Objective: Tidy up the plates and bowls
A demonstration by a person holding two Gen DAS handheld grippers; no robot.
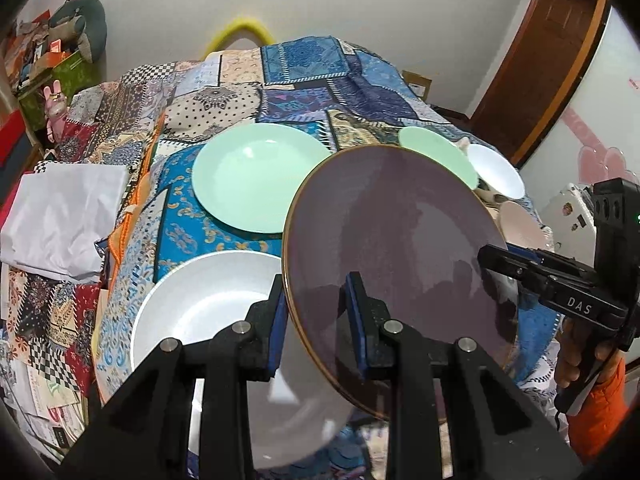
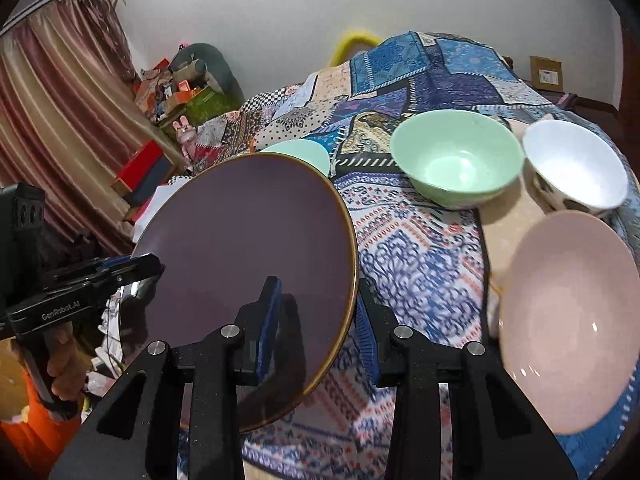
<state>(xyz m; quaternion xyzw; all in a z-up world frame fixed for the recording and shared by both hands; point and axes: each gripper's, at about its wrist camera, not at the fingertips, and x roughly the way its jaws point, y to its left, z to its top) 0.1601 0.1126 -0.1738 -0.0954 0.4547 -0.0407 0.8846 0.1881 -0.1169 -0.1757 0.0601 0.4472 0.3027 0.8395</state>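
A dark purple plate (image 1: 392,240) with a gold rim hangs tilted above the table, gripped on two sides. My left gripper (image 1: 318,300) is shut on its near-left rim, one blue pad on top and one beneath. My right gripper (image 2: 316,296) is shut on the opposite rim of the purple plate (image 2: 248,256). Under it lie a mint plate (image 1: 256,176) and a white plate (image 1: 200,304). A mint bowl (image 2: 456,160), a white bowl (image 2: 572,164) and a pink bowl (image 2: 568,300) stand to the right.
A patchwork cloth (image 1: 304,64) covers the table. Crumpled white paper (image 1: 64,216) lies at its left edge. Boxes and toys (image 1: 52,60) are piled by the far left wall. A brown door (image 1: 536,72) stands at the right. An orange sleeve (image 1: 596,412) shows behind the right gripper.
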